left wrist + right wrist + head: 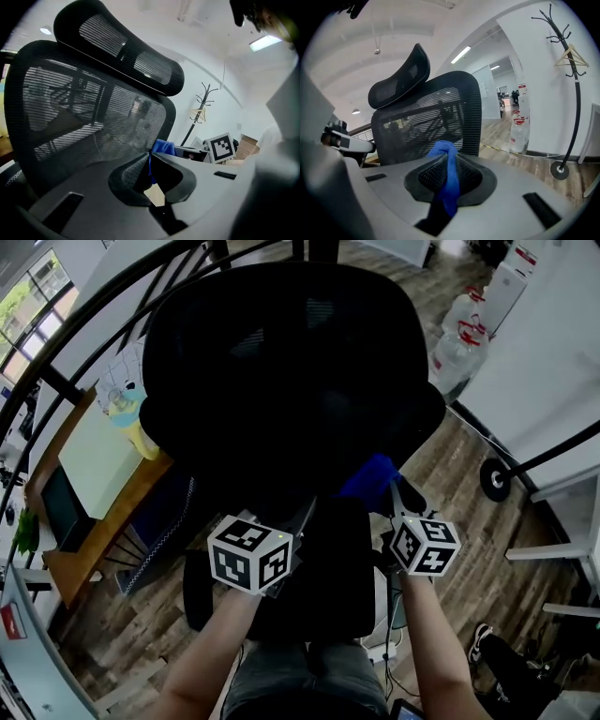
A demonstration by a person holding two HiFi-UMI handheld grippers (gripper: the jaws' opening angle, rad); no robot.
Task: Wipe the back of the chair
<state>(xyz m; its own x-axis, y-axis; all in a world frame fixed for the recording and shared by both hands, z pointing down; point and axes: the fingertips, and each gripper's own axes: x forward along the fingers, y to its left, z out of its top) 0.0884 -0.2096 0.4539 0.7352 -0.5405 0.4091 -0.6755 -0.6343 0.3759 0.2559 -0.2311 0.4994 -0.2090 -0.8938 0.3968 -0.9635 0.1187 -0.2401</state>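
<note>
Blue cloth (451, 187) pinched in right hand-held gripper (450, 164), bunch left proud for wiping. Chair back (426, 126) faced close ahead (contact not discernible). Left hand-held gripper (152, 161) pressed together, empty, held alongside.

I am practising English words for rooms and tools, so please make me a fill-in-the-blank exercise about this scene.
1. The right hand-held gripper is shut on a ___ cloth.
2. The chair has a ___ mesh back.
3. A wooden ___ hangs on the coat stand.

Missing words: blue; black; hanger.
</note>
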